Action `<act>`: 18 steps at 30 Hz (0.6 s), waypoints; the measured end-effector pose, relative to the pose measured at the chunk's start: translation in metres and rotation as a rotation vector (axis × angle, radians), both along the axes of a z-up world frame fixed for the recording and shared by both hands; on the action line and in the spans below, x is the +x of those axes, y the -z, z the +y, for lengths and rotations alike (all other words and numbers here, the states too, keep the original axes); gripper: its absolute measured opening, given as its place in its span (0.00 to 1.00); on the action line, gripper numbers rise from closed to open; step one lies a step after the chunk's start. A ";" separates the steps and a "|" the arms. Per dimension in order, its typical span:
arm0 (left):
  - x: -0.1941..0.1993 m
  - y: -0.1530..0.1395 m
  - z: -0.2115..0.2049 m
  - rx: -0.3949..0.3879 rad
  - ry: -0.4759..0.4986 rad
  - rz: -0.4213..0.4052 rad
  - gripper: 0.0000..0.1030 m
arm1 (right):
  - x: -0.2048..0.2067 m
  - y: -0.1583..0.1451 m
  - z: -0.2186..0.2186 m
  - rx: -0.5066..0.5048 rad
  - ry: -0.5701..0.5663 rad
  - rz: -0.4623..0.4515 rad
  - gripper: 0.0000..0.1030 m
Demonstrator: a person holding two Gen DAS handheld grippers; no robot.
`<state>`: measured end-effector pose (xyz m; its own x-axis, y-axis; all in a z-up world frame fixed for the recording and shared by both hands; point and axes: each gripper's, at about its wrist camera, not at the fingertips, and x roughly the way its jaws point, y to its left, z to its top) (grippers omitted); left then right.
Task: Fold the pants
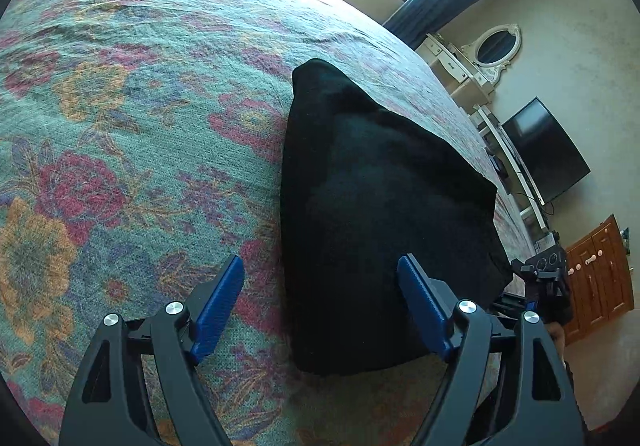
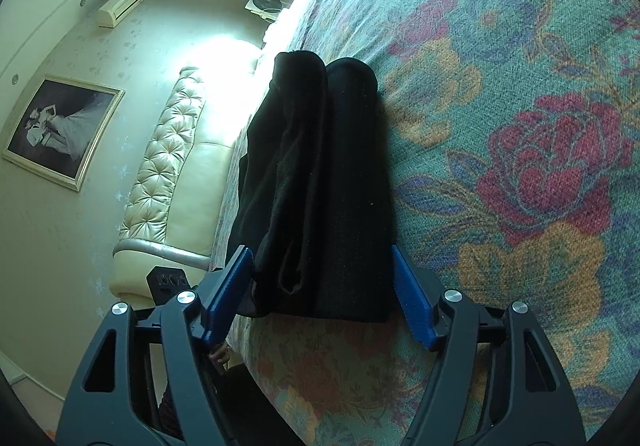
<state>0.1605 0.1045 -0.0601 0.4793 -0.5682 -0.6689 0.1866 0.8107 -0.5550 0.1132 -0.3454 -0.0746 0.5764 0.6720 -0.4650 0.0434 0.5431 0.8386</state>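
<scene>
The black pants [image 1: 380,214] lie folded into a compact stack on the floral bedspread [image 1: 120,126]. My left gripper [image 1: 320,306] is open, its blue fingers straddling the near left edge of the stack without gripping it. In the right wrist view the pants [image 2: 316,186] show layered folds along their near end. My right gripper [image 2: 320,294] is open, with its blue fingers on either side of the near end of the stack, close to the cloth but not closed on it.
The bed edge runs just right of the pants in the left wrist view, with a TV [image 1: 548,154], a white dresser with a mirror [image 1: 496,46] and a wooden cabinet [image 1: 600,278] beyond. A tufted headboard [image 2: 168,162] and a framed picture [image 2: 60,130] show in the right wrist view.
</scene>
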 end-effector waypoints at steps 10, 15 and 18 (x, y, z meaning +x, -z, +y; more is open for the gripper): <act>-0.005 0.013 -0.017 -0.099 0.057 0.057 0.78 | -0.010 -0.001 0.012 -0.018 -0.027 0.001 0.72; 0.003 0.019 -0.013 -0.144 0.043 0.075 0.79 | -0.007 -0.005 0.025 -0.034 -0.031 0.001 0.75; 0.004 0.026 -0.013 -0.175 0.032 0.077 0.82 | -0.006 -0.006 0.030 -0.068 -0.026 0.006 0.76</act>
